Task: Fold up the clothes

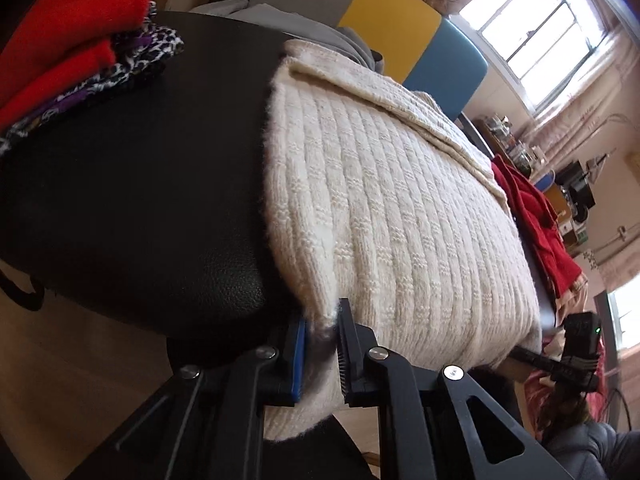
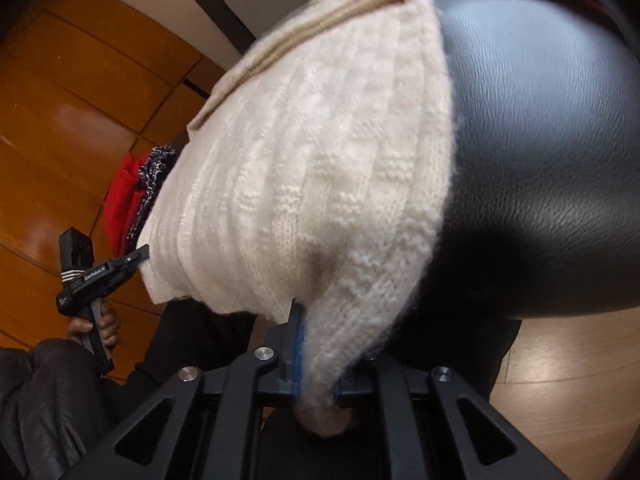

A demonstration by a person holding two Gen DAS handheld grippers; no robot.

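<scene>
Now cream knit sweater [image 1: 400,208] spread flat on black leather worktop [image 1: 140,200], near hem corners hanging off the edge, left hand-held gripper [image 1: 322,356] clenched on one corner, right hand-held gripper [image 2: 316,376] clenched on the other, folded red and leopard-print clothes [image 1: 80,40] stacked apart.

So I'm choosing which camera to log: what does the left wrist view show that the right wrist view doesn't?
Only the left wrist view shows the windows, the yellow and blue panels and the loose red garment past the sweater. Only the right wrist view shows the orange wooden wall and a hand holding the left tongs. Both show the cream knit sweater on the black padded surface, the folded red and leopard-print stack, and each camera's own tongs clamped on the sweater's near edge.
</scene>
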